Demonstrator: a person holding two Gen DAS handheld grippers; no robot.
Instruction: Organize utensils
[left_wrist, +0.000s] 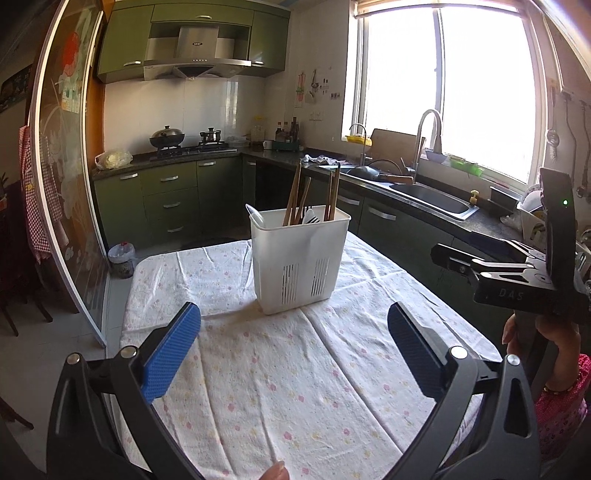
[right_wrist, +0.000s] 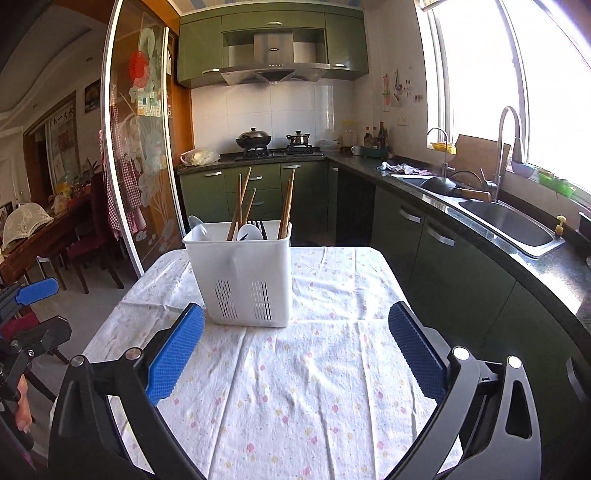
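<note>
A white plastic utensil holder (left_wrist: 301, 260) stands on the table's floral cloth (left_wrist: 280, 387). It holds several wooden chopsticks (left_wrist: 295, 195), white spoons (left_wrist: 255, 216) and a dark fork (left_wrist: 313, 219). It also shows in the right wrist view (right_wrist: 242, 273), with chopsticks (right_wrist: 286, 206) and spoons (right_wrist: 245, 232) in it. My left gripper (left_wrist: 293, 325) is open and empty, just short of the holder. My right gripper (right_wrist: 295, 328) is open and empty, close in front of the holder. The right gripper's body (left_wrist: 517, 273) shows at the right of the left wrist view.
Green kitchen cabinets (right_wrist: 436, 251) and a counter with a steel sink (right_wrist: 506, 221) run along the right. A stove with pots (right_wrist: 277, 146) is at the back. A glass sliding door (right_wrist: 140, 147) stands left, with a dining table and chairs (right_wrist: 66, 236) beyond.
</note>
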